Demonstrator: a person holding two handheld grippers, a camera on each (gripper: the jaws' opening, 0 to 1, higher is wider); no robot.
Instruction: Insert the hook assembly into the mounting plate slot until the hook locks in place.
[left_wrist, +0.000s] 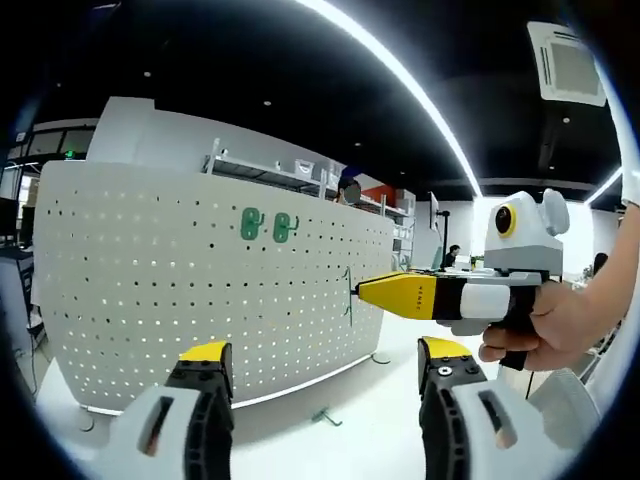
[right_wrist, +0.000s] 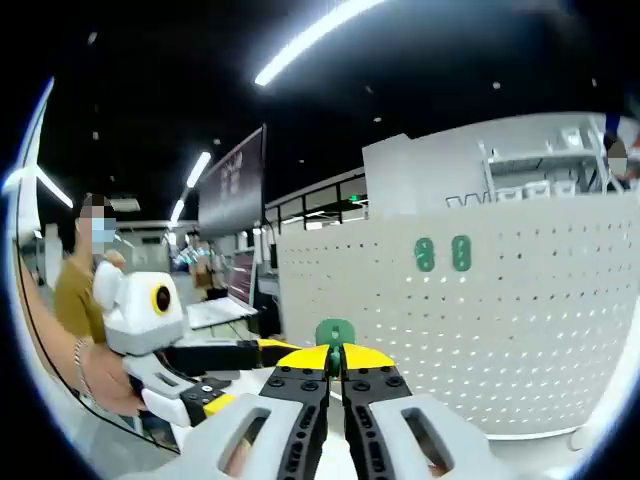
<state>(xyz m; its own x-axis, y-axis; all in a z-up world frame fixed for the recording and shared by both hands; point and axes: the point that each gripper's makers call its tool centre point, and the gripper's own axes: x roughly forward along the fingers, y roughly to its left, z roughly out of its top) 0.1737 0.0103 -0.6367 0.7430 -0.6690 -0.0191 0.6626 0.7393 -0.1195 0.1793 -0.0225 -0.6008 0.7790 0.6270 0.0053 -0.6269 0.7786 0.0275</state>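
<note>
Two green hooks (left_wrist: 267, 226) already hang side by side on the white pegboard (left_wrist: 150, 290), up around eleven o'clock. The right gripper (left_wrist: 362, 291) pinches a third green hook (right_wrist: 334, 333) between pressed-together jaws, its tip at the board near three o'clock. A fourth green hook (left_wrist: 325, 416) lies on the table (left_wrist: 340, 395). The left gripper (left_wrist: 327, 365) hangs with its jaws spread wide, holding nothing

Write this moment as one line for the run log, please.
right hand-held gripper: shut on green hook, at pegboard | left hand-held gripper: open | two green hooks already mounted
</note>
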